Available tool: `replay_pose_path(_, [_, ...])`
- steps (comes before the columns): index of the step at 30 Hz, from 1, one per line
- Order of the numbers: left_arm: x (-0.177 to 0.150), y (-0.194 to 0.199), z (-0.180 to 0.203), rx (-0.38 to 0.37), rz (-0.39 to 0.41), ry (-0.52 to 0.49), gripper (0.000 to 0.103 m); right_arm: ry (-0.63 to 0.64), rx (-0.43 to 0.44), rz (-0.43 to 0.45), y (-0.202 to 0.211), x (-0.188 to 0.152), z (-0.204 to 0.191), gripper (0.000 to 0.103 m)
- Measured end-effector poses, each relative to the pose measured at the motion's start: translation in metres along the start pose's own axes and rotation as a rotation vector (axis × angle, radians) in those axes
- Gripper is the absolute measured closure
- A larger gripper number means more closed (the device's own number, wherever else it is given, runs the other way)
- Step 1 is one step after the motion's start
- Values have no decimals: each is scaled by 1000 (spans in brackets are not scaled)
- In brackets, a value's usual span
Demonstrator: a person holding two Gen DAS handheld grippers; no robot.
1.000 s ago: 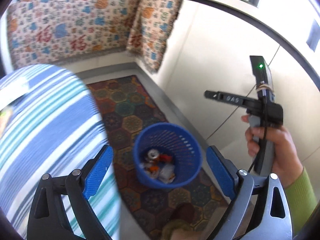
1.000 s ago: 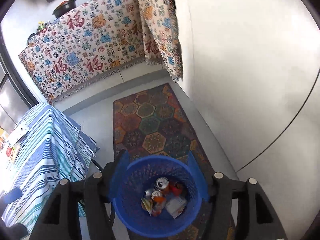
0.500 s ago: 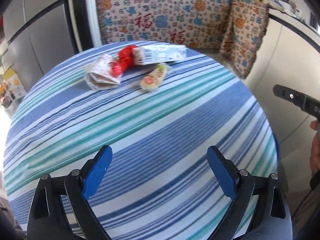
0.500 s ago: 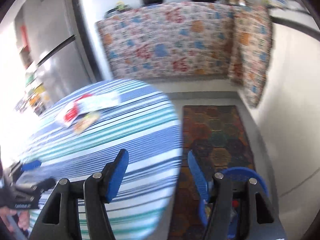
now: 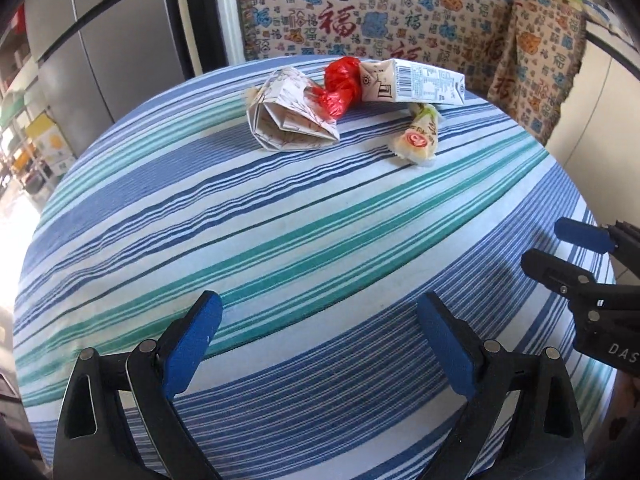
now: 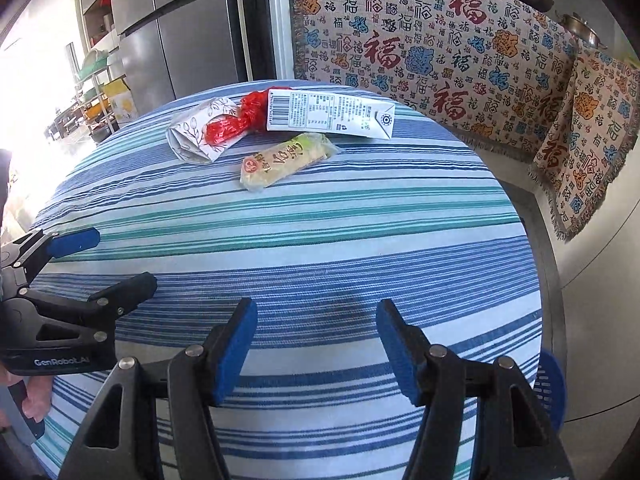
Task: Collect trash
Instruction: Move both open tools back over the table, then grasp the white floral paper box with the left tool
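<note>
Our left gripper (image 5: 318,344) hangs with its blue-padded jaws spread wide and empty above the near edge of the round counter (image 5: 280,240), which is draped in a blue, teal and white striped cloth. Our right gripper (image 6: 312,350) hangs beside it, jaws likewise wide and holding nothing; each tool shows at the edge of the other's view, and neither touches any litter.

The trash lies in one cluster at the far side of the counter, well apart from both pairs of jaws. A folded white paper wrapper with a leaf print (image 5: 288,114) sits at the left of the group. A crumpled red plastic bag (image 5: 340,84) rests against it and touches the end of a flattened white drink carton (image 5: 416,86), which lies on its side with its barcode facing up. Just in front of the carton lies a pale snack packet with a red round logo (image 6: 280,160), its far end reaching the carton.

At the lower right of the right wrist view, a sliver of a blue plastic basket (image 6: 554,388) shows below the counter's edge. Behind the counter, a patterned woven throw (image 6: 432,44) covers a long surface, and a steel refrigerator (image 6: 180,28) stands to the left.
</note>
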State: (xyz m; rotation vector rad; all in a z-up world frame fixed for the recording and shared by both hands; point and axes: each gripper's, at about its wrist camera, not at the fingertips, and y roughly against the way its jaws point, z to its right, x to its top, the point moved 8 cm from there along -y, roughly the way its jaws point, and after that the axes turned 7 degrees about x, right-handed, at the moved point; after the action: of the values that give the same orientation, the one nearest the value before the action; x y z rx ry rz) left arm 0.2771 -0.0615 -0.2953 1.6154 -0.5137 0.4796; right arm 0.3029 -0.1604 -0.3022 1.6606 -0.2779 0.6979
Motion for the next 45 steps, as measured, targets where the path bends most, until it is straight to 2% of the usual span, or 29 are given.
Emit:
replay_pose_path(5, [3, -5, -6, -10, -6, -15, 0, 23, -14, 6, -8, 3, -4, 37])
replay_pose_path(8, [12, -11, -10, -28, -1, -22, 1, 18, -18, 21, -9, 5, -3, 30])
replay_pose_path(12, [40, -22, -15, -74, 29, -9, 1, 14, -17, 18, -10, 5, -2, 28])
replay_pose_path(16, [75, -38, -1, -118, 39, -53, 1, 13, -14, 17, -10, 5, -1, 27])
replay_pose_path(21, [107, -60, 15, -101, 44, -100, 1, 11, -10, 16, -11, 5, 0, 25])
replay_pose_path(24, [112, -60, 18, -106, 63, -121, 3, 11, -5, 16, -11, 4, 1, 24])
replay_pose_path(25, [113, -59, 18, -105, 73, -129, 6, 11, -5, 16, -11, 4, 1, 24])
replay_pose_path(27, [109, -57, 16, -83, 74, -159, 39, 11, -5, 16, -10, 4, 1, 23])
replay_pose_path(29, [103, -51, 9, -82, 78, -149, 44, 11, -5, 16, -10, 4, 1, 23])
replay_pose_path(33, [81, -27, -15, -89, 62, -62, 54, 11, -5, 16, -10, 3, 2, 23])
replay_pose_path(40, [10, 25, -45, -67, 39, 0, 53, 12, -7, 16, -10, 3, 3, 23])
replay_pose_path(41, [3, 31, -47, -75, 44, 5, 48, 12, -9, 16, -10, 3, 3, 23])
replay_pose_path(42, [-3, 36, -49, -83, 48, 9, 33, 13, -9, 16, -10, 2, 3, 23])
replay_pose_path(43, [-9, 39, -50, -90, 54, 14, 25, 13, -10, 16, -10, 3, 3, 23])
replay_pose_path(44, [-12, 42, -49, -101, 64, 16, 11, 13, -11, 16, -10, 3, 3, 23])
replay_pose_path(45, [-13, 43, -47, -121, 75, 10, 8, 13, -10, 16, -10, 2, 3, 23])
